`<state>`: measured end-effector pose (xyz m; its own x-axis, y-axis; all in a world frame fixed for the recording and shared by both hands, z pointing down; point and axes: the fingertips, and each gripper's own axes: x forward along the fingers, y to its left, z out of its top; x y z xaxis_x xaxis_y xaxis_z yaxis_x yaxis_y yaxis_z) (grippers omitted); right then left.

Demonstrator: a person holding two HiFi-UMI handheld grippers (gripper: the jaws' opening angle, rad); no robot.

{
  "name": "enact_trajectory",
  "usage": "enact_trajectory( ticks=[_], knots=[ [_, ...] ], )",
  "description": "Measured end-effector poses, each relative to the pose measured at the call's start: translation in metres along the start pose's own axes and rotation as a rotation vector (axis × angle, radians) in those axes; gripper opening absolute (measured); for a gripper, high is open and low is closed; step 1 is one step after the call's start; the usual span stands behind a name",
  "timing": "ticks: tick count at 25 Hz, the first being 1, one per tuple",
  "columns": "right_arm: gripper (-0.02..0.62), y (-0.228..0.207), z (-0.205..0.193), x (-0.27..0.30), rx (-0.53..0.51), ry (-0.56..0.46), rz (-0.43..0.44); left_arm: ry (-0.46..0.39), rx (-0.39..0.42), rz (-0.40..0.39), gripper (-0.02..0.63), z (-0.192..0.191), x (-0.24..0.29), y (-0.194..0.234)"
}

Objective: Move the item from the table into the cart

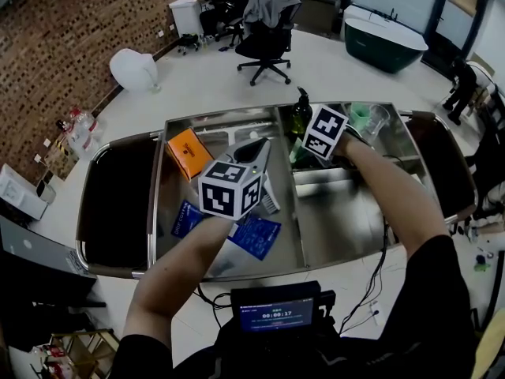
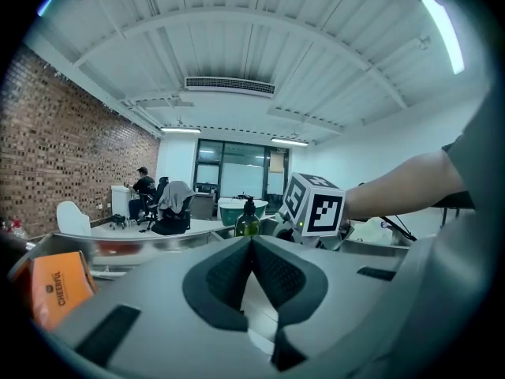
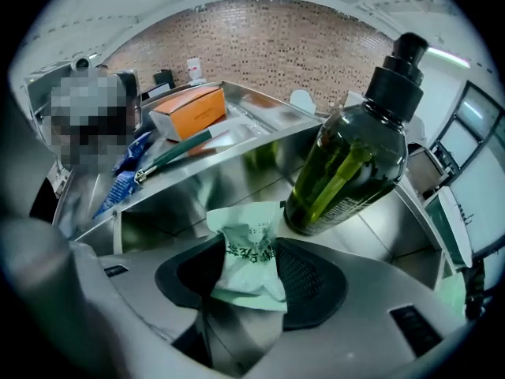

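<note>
The shiny stainless-steel cart [image 1: 339,227] holds a dark green pump bottle [image 3: 355,156] in its right compartment. The left gripper [image 2: 252,271] hangs above the cart, jaws pressed together on nothing. The right gripper [image 3: 251,275] reaches into that compartment, jaws opening, with a crumpled pale-green plastic packet [image 3: 246,247] between them, just beside the bottle.

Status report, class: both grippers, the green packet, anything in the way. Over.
Left gripper shut, empty. Right gripper opening, green packet between its jaws, inside the cart. Pump bottle close beside it.
</note>
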<state>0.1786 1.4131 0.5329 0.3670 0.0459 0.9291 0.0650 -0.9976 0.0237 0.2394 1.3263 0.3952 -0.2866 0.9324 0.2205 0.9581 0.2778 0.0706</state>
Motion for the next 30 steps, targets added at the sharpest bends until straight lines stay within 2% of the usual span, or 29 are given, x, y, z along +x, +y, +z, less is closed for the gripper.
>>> enact_trajectory(
  ticks=[1, 4, 7, 11, 17, 18, 27, 30],
  knots=[
    [0.215, 0.000, 0.000, 0.000, -0.006, 0.008, -0.001, -0.001, 0.000, 0.000, 0.000, 0.001, 0.000, 0.000],
    [0.265, -0.004, -0.003, -0.001, -0.031, 0.022, -0.023, -0.003, 0.005, -0.003, 0.000, 0.003, -0.001, -0.003],
    [0.279, -0.007, -0.001, -0.007, -0.028, -0.001, -0.038, -0.009, 0.011, -0.005, 0.000, 0.004, -0.004, -0.005],
    [0.284, 0.004, 0.000, -0.015, -0.031, -0.011, 0.009, -0.009, 0.003, -0.001, 0.000, 0.005, -0.009, -0.006],
    [0.286, 0.010, -0.002, -0.019, -0.057, 0.000, -0.025, -0.024, 0.012, -0.007, 0.000, 0.010, -0.018, -0.014],
    [0.321, 0.011, -0.002, -0.019, -0.056, -0.003, -0.029, -0.026, 0.013, -0.007, 0.000, 0.010, -0.019, -0.015],
    [0.322, 0.017, 0.004, -0.040, -0.007, -0.074, -0.071, -0.044, 0.007, -0.004, 0.000, 0.015, -0.036, -0.018],
    [0.322, 0.019, 0.012, -0.062, 0.019, -0.161, -0.090, -0.069, 0.007, -0.015, 0.000, 0.024, -0.045, -0.023]
  ],
)
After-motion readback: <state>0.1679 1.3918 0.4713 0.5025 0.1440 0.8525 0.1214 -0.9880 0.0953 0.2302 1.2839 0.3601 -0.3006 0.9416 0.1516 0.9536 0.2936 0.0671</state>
